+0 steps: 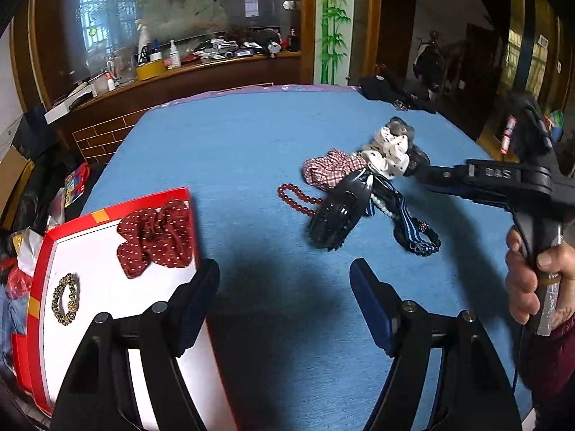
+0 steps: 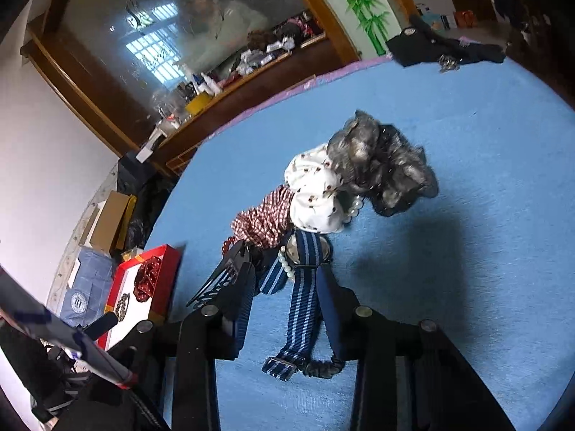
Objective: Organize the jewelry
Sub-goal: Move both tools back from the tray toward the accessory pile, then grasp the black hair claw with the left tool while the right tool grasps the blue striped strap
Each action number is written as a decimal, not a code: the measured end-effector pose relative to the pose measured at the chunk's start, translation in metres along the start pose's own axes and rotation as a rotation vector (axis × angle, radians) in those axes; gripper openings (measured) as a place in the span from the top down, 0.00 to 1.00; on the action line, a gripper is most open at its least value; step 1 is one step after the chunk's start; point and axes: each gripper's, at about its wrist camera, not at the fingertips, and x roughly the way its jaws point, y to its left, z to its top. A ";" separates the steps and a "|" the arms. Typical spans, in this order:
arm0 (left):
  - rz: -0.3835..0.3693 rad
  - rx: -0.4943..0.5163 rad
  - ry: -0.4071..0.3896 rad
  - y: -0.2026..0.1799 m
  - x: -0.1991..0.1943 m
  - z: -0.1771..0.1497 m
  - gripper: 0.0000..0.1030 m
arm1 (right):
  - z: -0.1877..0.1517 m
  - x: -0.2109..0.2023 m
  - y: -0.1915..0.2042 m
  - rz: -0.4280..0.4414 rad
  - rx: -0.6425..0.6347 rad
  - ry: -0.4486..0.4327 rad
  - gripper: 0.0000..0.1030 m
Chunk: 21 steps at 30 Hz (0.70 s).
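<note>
A red box with a white inside (image 1: 93,251) sits at the near left of the blue table. It holds a red dotted scrunchie (image 1: 158,237) and a gold-black ring (image 1: 66,298). My left gripper (image 1: 284,280) is open and empty beside the box. A pile lies mid-table: checked scrunchie (image 1: 327,170), white dotted scrunchie (image 2: 316,194), grey scrunchie (image 2: 381,161), red bead bracelet (image 1: 298,197), black hair claw (image 1: 337,215), pearls (image 2: 287,265) and a watch with a blue striped strap (image 2: 302,305). My right gripper (image 2: 287,283) is open, its fingers straddling the watch strap.
A black cloth with a metal buckle (image 2: 445,54) lies at the table's far edge. A wooden counter with bottles and clutter (image 1: 172,61) stands behind the table. Boxes and bags (image 2: 104,230) sit on the floor to the left.
</note>
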 end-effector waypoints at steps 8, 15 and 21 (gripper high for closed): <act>-0.007 0.004 0.000 0.006 0.000 -0.003 0.28 | 0.020 0.033 0.018 -0.095 -0.065 0.064 0.62; -0.002 -0.001 0.003 0.014 0.000 -0.003 0.28 | 0.023 0.057 0.017 -0.198 -0.101 0.097 0.62; -0.007 -0.001 0.014 0.013 0.007 -0.002 0.28 | 0.026 0.069 0.019 -0.219 -0.133 0.128 0.61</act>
